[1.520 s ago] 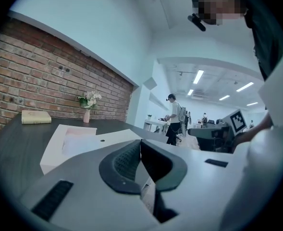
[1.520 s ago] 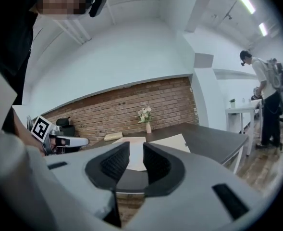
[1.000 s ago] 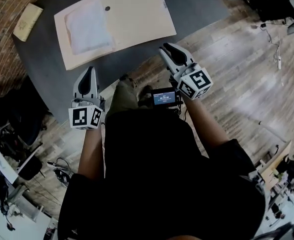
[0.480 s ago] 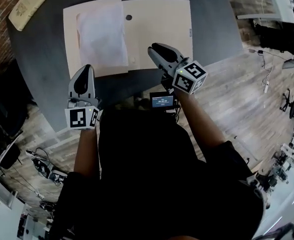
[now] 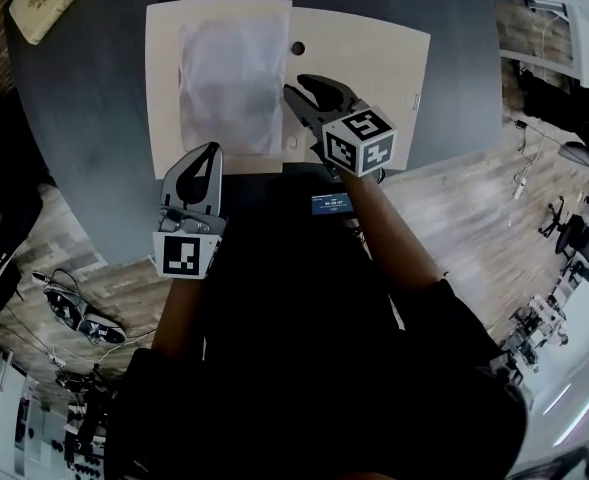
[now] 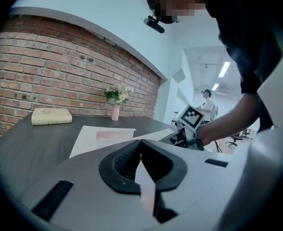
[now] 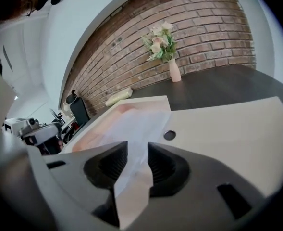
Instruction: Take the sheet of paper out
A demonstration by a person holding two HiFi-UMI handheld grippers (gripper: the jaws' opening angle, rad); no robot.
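One sheet of paper (image 5: 232,83) lies on the left half of the open folder (image 5: 374,68) on your desk (image 5: 84,118). Your right tool (image 5: 302,85), beside the sheet's right edge, has just been opening its jaws, with nothing between them. Your left tool (image 5: 212,150), at the folder's near edge, has its jaws together.

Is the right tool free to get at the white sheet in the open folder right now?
Probably yes. The right tool hovers over the folder beside the sheet's right edge, its jaws just opening, nothing between them. The sheet lies uncovered; the left tool sits shut, clear at the folder's near edge.
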